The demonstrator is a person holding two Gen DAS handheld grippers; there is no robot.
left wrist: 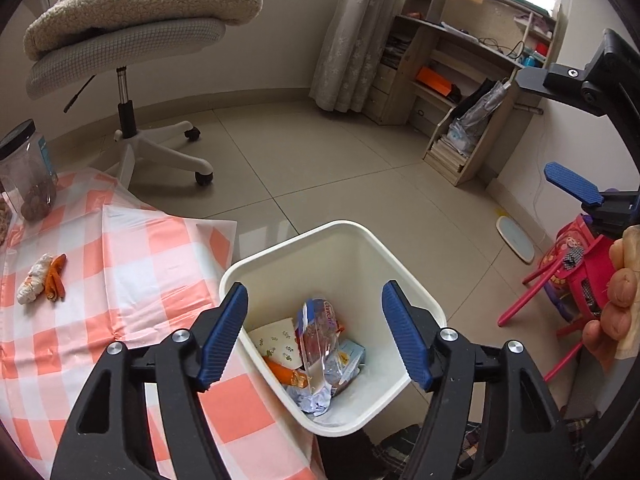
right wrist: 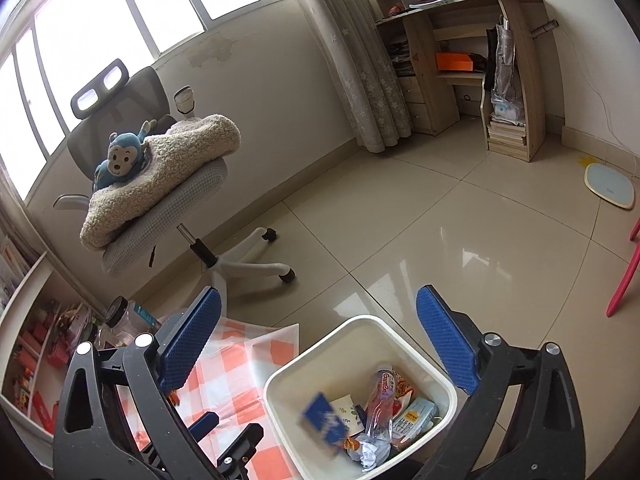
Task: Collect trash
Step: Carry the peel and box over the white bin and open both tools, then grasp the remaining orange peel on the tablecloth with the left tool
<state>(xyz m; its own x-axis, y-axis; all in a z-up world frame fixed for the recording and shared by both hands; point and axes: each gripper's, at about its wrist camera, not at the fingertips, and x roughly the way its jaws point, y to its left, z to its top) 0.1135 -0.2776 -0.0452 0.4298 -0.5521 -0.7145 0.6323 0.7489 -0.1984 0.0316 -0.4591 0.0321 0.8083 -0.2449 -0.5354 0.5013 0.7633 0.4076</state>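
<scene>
Left wrist view: my left gripper (left wrist: 314, 334) hangs over the white plastic bin (left wrist: 416, 300), its ribbed blue pads (left wrist: 224, 334) spread wide and released, nothing between them. The bin is a rounded square with smooth, glossy walls; it stands on the floor against the edge of the table, which is draped in an orange-and-white checked cloth (left wrist: 132, 264). Inside lie a crinkled clear wrapper (left wrist: 318, 344), a cream card printed with small leaves (left wrist: 276, 342), a pale blue carton (left wrist: 352, 354) and an orange scrap (left wrist: 284, 374). Only this view shows trash remaining on the cloth: a crumpled white wad (left wrist: 34, 286) touching a strip of orange peel (left wrist: 55, 278). It also shows a clear jar with a black lid (left wrist: 24, 168) at the far corner, and, at the right edge, one blue finger of my right gripper (left wrist: 574, 184) with my hand (left wrist: 616, 292) below it

Right wrist view: my right gripper (right wrist: 318, 344) is likewise spread open and empty, above and behind the bin (right wrist: 448, 388). Only here does a blue packet (right wrist: 324, 422) appear, motion-blurred, over the bin's near left wall. My left gripper's fingers (right wrist: 204, 424) show low at the left, above the cloth (right wrist: 244, 368). Behind stands a grey mesh office chair (right wrist: 160, 216) carrying a fleecy cream blanket (right wrist: 176, 168) and a blue plush monkey (right wrist: 120, 160); the floor is glossy beige tile (right wrist: 420, 224)
</scene>
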